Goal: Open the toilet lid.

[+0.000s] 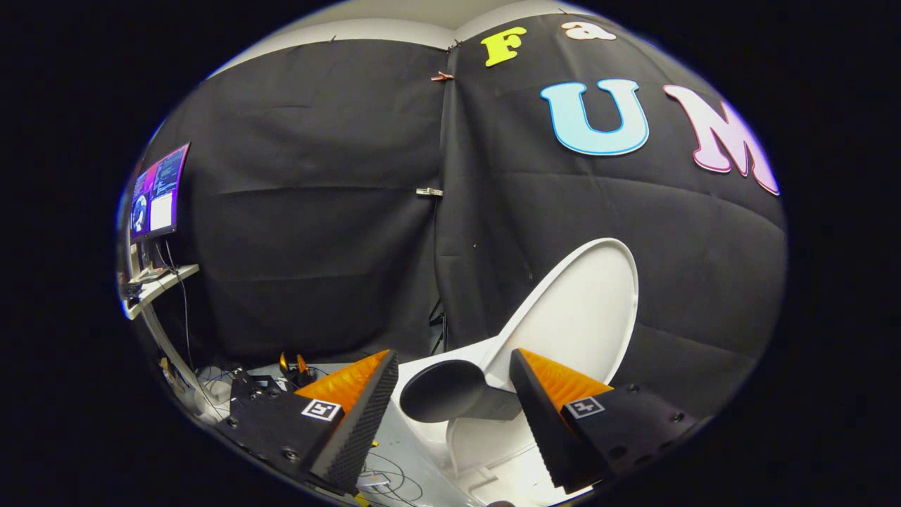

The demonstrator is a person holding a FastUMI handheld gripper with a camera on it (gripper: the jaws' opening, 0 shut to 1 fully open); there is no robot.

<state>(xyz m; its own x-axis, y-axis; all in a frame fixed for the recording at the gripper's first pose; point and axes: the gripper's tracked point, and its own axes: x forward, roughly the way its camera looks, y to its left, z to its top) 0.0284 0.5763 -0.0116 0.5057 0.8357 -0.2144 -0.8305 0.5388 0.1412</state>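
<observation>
The gripper stands wide open, its two fingers spread well apart and holding nothing. In the gap between them, just ahead of the fingertips, lies the toilet, white, with the dark oval mouth of its bowl seen at a slant. The toilet lid is already raised: a white oval panel standing tilted up and back from the rear of the bowl, rising beyond the right finger and leaning towards the black cloth wall behind it (whether it touches the cloth cannot be told). Neither finger touches the lid; the right one sits just in front of its lower edge.

Beyond the left finger, on the floor, lie loose cables and some small dark gear, too small to make out. Further left a white stand carries a shelf and, above it, a lit monitor, with a cable hanging down from it. The black cloth hangs in two sheets that meet at a seam behind the toilet, held by a clip partway up and another near the top.
</observation>
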